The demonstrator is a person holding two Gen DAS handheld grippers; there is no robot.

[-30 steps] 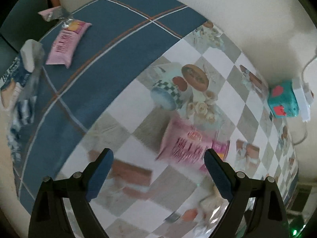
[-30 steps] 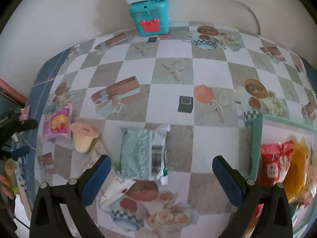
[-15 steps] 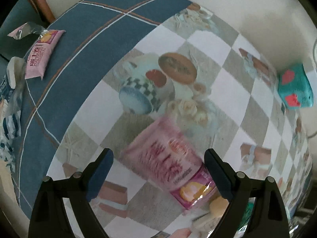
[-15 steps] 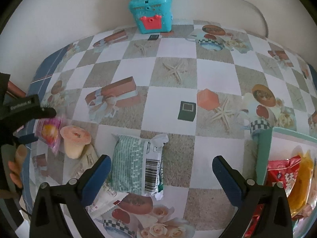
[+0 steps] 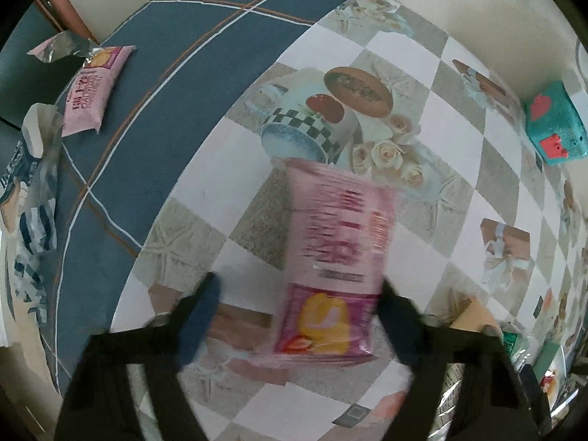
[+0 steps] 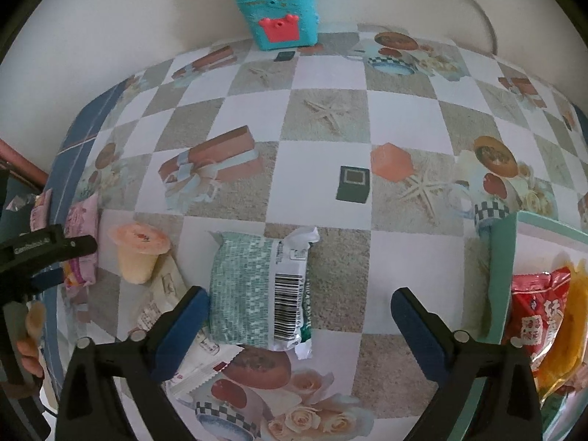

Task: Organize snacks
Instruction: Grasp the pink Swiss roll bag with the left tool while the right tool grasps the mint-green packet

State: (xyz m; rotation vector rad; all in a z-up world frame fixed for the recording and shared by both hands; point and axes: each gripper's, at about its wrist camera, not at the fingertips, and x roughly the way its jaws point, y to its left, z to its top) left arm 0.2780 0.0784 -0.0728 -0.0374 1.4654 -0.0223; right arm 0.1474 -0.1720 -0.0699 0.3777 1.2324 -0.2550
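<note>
Both claws open: left claw (image 5: 297, 316) closing around pink packet (image 5: 332, 257).

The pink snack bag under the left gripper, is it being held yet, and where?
Not clearly. The left gripper has just been closing around the pink snack bag near its lower end, but blur hides any contact. The right gripper holds nothing.

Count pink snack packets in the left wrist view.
2: one pink snack packet between the left gripper jaws, another pink packet on the blue cloth, upper left. Others may be hidden.
</note>
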